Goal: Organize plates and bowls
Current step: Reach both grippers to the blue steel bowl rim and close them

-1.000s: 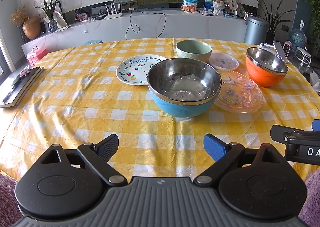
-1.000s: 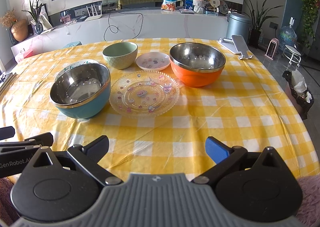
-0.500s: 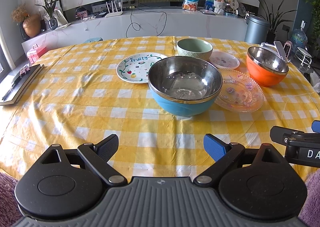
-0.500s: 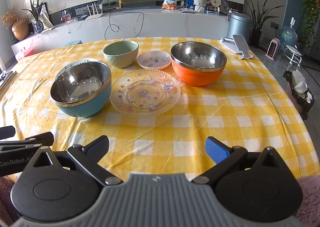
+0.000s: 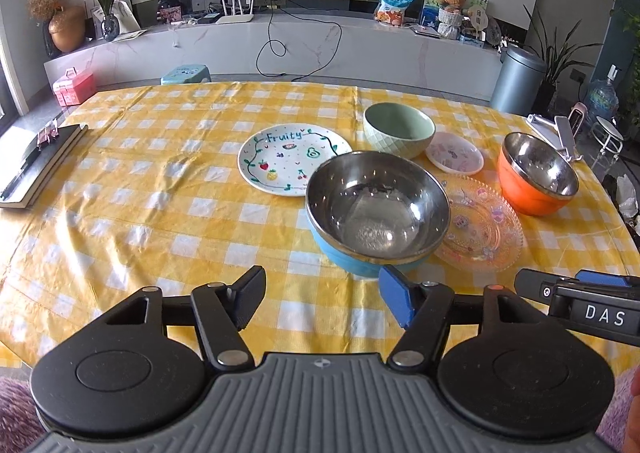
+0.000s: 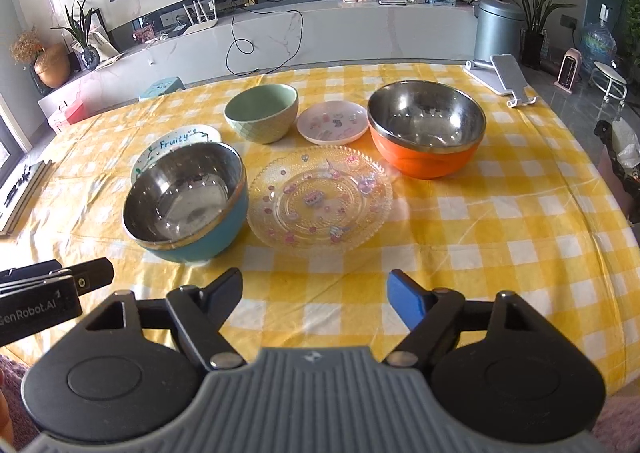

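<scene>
On the yellow checked cloth stand a blue steel-lined bowl (image 5: 376, 213) (image 6: 186, 201), an orange steel-lined bowl (image 5: 538, 175) (image 6: 426, 133) and a pale green bowl (image 5: 398, 129) (image 6: 262, 117). Beside them lie a white "Fruity" plate (image 5: 288, 157) (image 6: 182, 141), a clear patterned glass plate (image 5: 480, 229) (image 6: 320, 201) and a small pink plate (image 5: 454, 157) (image 6: 332, 122). My left gripper (image 5: 320, 299) hovers just short of the blue bowl, its jaws closing on nothing. My right gripper (image 6: 316, 295) hangs before the glass plate, jaws also closing, nothing between them.
A black notebook (image 5: 36, 161) lies at the table's left edge. A phone stand (image 6: 502, 79) sits at the far right edge. Bare cloth stretches across the left and right front of the table (image 5: 140, 213). A grey bin (image 6: 498, 29) stands beyond the table.
Both grippers' jaws have drawn closer together. Both views have shifted and risen a little, so the dishes sit lower in the frames.
</scene>
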